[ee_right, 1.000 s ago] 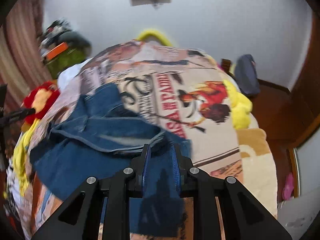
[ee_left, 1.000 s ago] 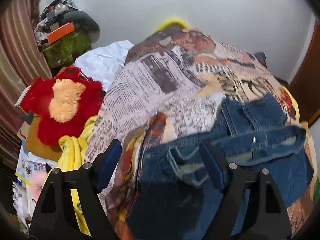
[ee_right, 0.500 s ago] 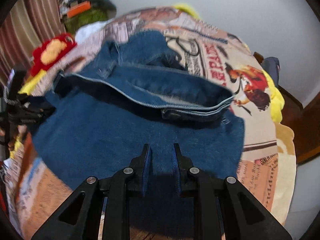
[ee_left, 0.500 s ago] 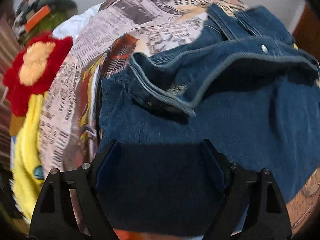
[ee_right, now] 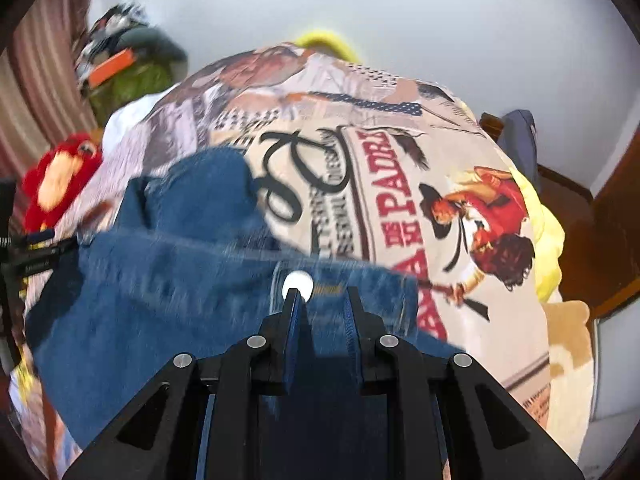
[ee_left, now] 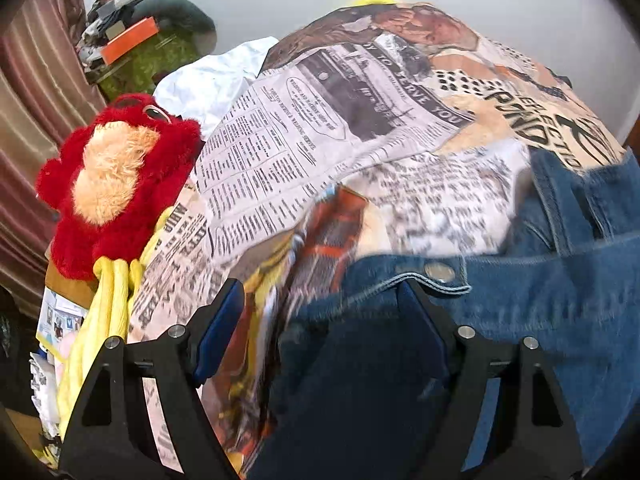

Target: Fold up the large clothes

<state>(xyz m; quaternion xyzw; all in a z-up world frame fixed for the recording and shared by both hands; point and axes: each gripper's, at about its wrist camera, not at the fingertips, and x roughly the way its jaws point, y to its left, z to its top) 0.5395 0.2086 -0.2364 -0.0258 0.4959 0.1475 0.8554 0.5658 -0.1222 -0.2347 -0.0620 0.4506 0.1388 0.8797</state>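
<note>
Blue denim jeans point(ee_left: 520, 312) lie bunched on a bed covered by a newspaper-print blanket point(ee_left: 320, 140). My left gripper point(ee_left: 320, 312) is open, its jaws wide apart over the jeans' left edge near the waistband button point(ee_left: 439, 270). In the right wrist view my right gripper point(ee_right: 322, 312) is shut on the jeans point(ee_right: 160, 280) at the waistband, beside a metal button point(ee_right: 297, 285). The left gripper point(ee_right: 28, 256) shows at the left edge of that view.
A red plush toy point(ee_left: 116, 176) and yellow cloth point(ee_left: 108, 312) lie at the bed's left side. White cloth point(ee_left: 208, 80) and a cluttered pile point(ee_left: 132, 40) sit at the back left. A grey bag point(ee_right: 520, 144) and wooden floor point(ee_right: 592, 240) are to the right.
Both views tilted down over the jeans half a second ago and have lifted back up. The jeans are pulled nearer, with the waistband now at both grippers. The left gripper stays open, the right stays shut.
</note>
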